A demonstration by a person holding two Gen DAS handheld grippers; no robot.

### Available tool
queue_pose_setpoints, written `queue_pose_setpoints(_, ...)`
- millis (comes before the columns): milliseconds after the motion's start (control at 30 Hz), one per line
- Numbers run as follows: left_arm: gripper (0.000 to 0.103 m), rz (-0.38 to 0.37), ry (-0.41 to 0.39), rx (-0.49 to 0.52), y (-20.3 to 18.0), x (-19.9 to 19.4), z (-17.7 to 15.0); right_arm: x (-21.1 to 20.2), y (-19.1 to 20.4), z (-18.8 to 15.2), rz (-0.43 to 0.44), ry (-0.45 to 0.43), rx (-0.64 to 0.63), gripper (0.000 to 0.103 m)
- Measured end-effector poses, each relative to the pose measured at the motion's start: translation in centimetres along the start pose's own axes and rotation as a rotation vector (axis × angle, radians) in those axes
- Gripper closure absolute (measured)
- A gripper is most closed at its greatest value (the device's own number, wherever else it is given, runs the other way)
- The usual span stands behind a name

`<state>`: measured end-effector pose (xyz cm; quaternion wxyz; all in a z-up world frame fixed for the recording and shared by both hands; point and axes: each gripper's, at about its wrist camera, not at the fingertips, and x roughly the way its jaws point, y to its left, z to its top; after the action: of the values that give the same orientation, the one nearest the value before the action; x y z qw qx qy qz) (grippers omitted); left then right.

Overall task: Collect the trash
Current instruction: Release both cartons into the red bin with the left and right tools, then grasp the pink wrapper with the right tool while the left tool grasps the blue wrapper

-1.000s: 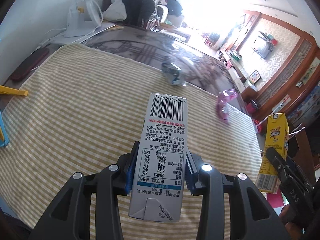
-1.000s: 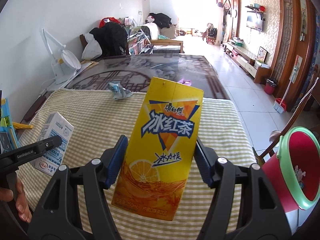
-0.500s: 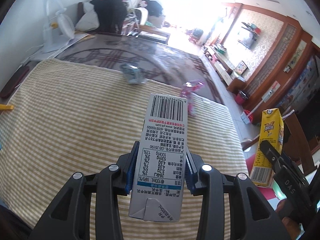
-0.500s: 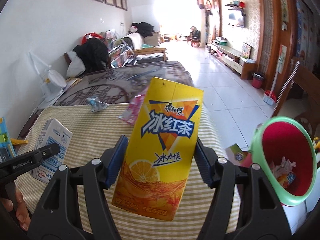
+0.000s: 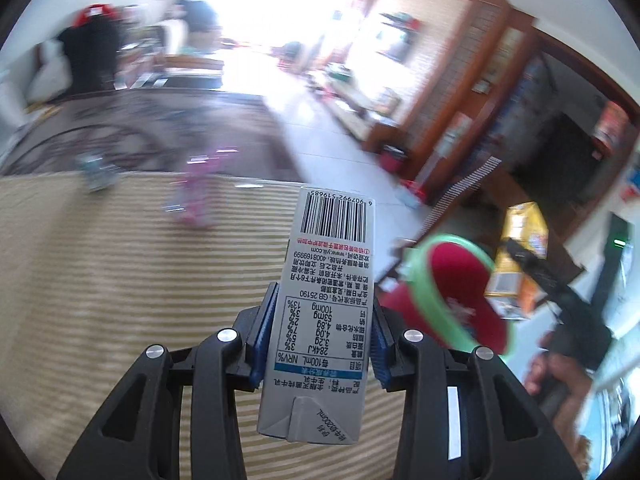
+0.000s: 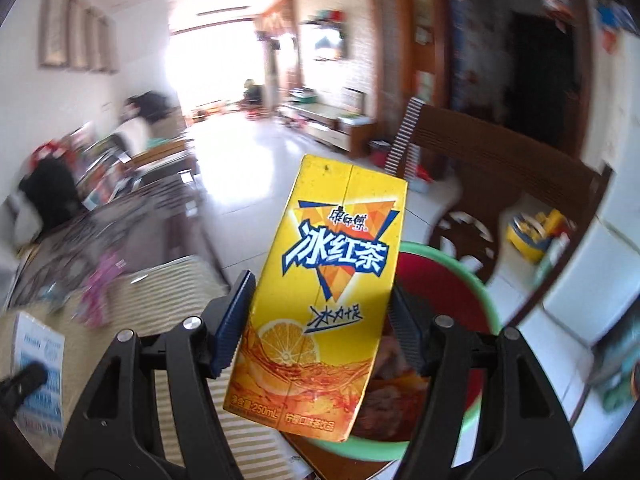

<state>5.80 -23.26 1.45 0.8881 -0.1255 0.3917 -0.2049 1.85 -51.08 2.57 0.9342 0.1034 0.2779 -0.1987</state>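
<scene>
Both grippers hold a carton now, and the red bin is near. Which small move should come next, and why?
Probably carry the yellow tea carton a little further over the red bin and then open the right gripper. The bin's mouth already shows just behind that carton; the milk carton sits further from it.

We see a milk carton point(image 5: 328, 312) of smooth printed card with a soft shine. The tea carton point(image 6: 320, 304) is glossy yellow card. Each gripper, left point(image 5: 320, 332) and right point(image 6: 320, 328), is matt black plastic with ribbed blue pads point(image 5: 262, 340) and shiny metal screws point(image 5: 227, 335). The cloth point(image 5: 120, 280) on the tabletop is striped woven fabric. The bin point(image 5: 456, 304) is smooth plastic. The chair point(image 6: 500, 184) is dark polished wood.
</scene>
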Motion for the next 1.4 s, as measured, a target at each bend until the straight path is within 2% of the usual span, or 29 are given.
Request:
queue_pose_setpoints(33,0.066,-0.033,0.008,0.017,-1.1,0.6,0.2,0.7,-1.0,0.0,-0.037,0.021,0.020,0.036)
queue_pose_setpoints(67,0.066,-0.072,0.018,0.038,-2.6,1.4,0.4,1.1,-1.5,-0.1,-0.072,0.034,0.034,0.020)
queue_pose_setpoints(133,0.066,-0.134,0.034,0.070,-4.7,2.7,0.8,1.3,-3.3,-0.1,-0.164,0.019,0.104,0.005)
queue_pose_setpoints(267,0.066,-0.246,0.096,0.129,-9.4,6.2,1.4,-1.4,-6.5,-0.1,-0.280,-0.132,0.256,0.005)
queue_pose_setpoints(300,0.065,-0.265,0.108,0.139,-10.3,6.8,1.5,-2.6,-7.4,-0.2,-0.323,-0.199,0.308,0.005)
queue_pose_setpoints(400,0.062,-0.350,0.167,0.185,-13.9,9.7,1.8,-5.2,-9.1,-0.7,-0.366,-0.334,0.431,0.005)
queue_pose_setpoints(433,0.056,-0.364,0.182,0.194,-14.4,10.4,1.8,-6.0,-9.4,-1.1,-0.382,-0.382,0.466,0.005)
queue_pose_setpoints(467,0.034,-0.356,0.199,0.206,-15.1,11.5,1.9,-6.6,-9.5,-1.4,-0.394,-0.411,0.484,0.005)
queue_pose_setpoints(500,0.027,-0.335,0.199,0.205,-15.1,11.8,1.9,-7.3,-9.3,-1.7,-0.404,-0.452,0.498,0.005)
queue_pose_setpoints(600,0.026,-0.287,0.153,0.152,-11.9,10.9,1.9,-7.0,-8.3,-1.1,-0.362,-0.473,0.460,0.005)
queue_pose_setpoints(667,0.025,-0.201,0.111,0.070,-6.9,9.4,2.1,-6.0,-7.0,-0.7,-0.285,-0.435,0.420,0.005)
queue_pose_setpoints(700,0.023,-0.171,0.091,0.032,-4.8,8.8,2.2,-5.2,-5.6,-0.2,-0.220,-0.393,0.380,0.005)
queue_pose_setpoints(800,0.022,-0.006,0.017,-0.133,4.3,5.7,1.7,-2.5,-0.3,0.4,-0.047,-0.246,0.257,0.005)
queue_pose_setpoints(867,0.022,0.097,-0.011,-0.218,9.6,3.9,1.3,-0.4,4.3,0.4,0.071,-0.135,0.180,0.005)
queue_pose_setpoints(900,0.022,0.169,-0.024,-0.272,13.1,2.8,1.1,1.3,7.9,0.1,0.159,-0.051,0.125,0.005)
queue_pose_setpoints(967,0.022,0.259,-0.035,-0.359,17.9,1.0,0.7,3.7,13.0,-0.7,0.261,0.064,0.050,0.005)
queue_pose_setpoints(1000,0.022,0.274,-0.045,-0.395,19.6,0.3,0.4,5.2,16.4,-1.5,0.321,0.146,-0.006,0.005)
queue_pose_setpoints(1067,0.022,0.304,-0.078,-0.472,23.5,-1.7,0.0,7.2,22.3,-3.0,0.401,0.242,-0.109,0.005)
queue_pose_setpoints(1133,0.022,0.327,-0.087,-0.496,25.6,-2.8,-0.6,8.1,26.6,-3.8,0.423,0.257,-0.206,0.005)
queue_pose_setpoints(1233,0.022,0.336,-0.067,-0.492,27.2,-2.2,-0.3,9.4,32.2,-4.1,0.399,0.222,-0.337,0.005)
queue_pose_setpoints(1333,0.022,0.352,-0.062,-0.469,28.8,-1.7,0.7,12.9,35.0,-4.6,0.404,0.310,-0.379,0.005)
queue_pose_setpoints(1400,0.022,0.359,-0.059,-0.454,29.3,-0.3,2.5,14.7,35.8,-5.8,0.388,0.361,-0.407,0.010)
